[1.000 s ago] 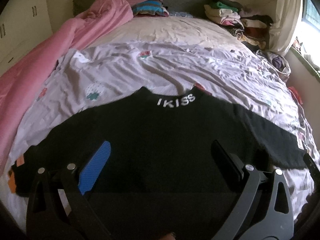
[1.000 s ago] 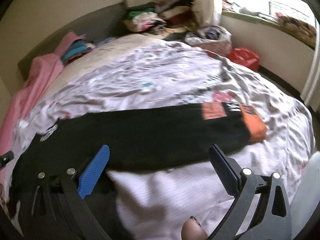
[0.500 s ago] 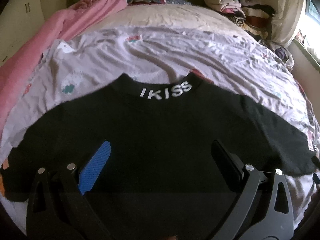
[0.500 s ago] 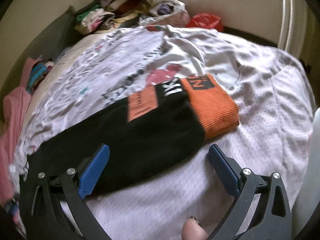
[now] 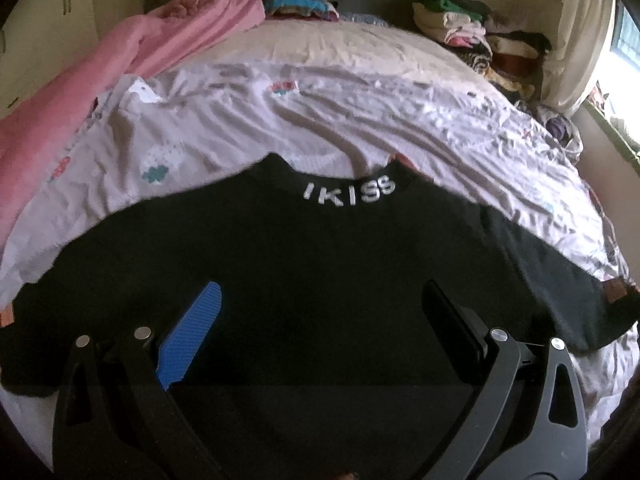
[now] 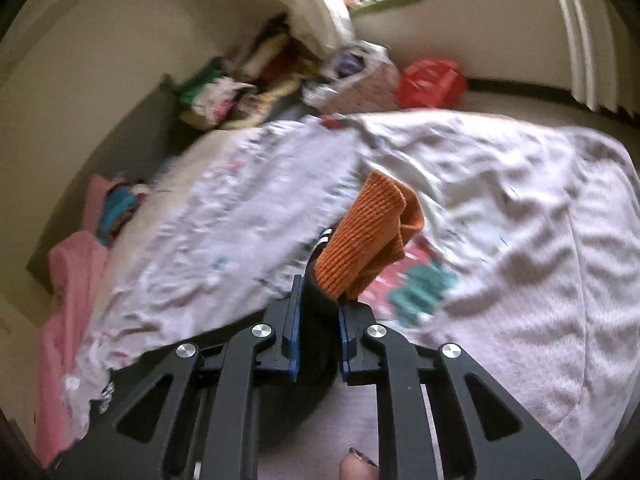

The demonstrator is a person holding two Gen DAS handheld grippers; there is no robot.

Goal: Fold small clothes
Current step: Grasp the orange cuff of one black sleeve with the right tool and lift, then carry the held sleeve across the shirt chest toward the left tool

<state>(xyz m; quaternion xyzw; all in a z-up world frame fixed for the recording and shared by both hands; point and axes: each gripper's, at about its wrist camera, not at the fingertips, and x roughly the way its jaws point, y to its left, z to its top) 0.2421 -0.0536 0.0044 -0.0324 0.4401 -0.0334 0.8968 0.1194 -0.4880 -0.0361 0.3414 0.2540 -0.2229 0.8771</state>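
Observation:
A black sweater (image 5: 320, 264) with white "IKISS" lettering at the collar lies spread on the bed sheet (image 5: 360, 120), sleeves out to both sides. My left gripper (image 5: 320, 312) is open and hovers over the sweater's body, holding nothing. My right gripper (image 6: 318, 300) is shut on the black sleeve (image 6: 316, 360) just below its orange ribbed cuff (image 6: 368, 236); the cuff sticks up beyond the fingertips, lifted off the sheet.
A pink blanket (image 5: 120, 64) lies along the bed's left side. Piles of clothes (image 5: 472, 32) sit at the headboard and far right corner. A red bag (image 6: 432, 80) and another full bag lie on the floor by the window wall.
My right gripper closed on the sleeve near the orange cuff and lifted it off the sheet. My left gripper stayed open, shifting only slightly over the sweater.

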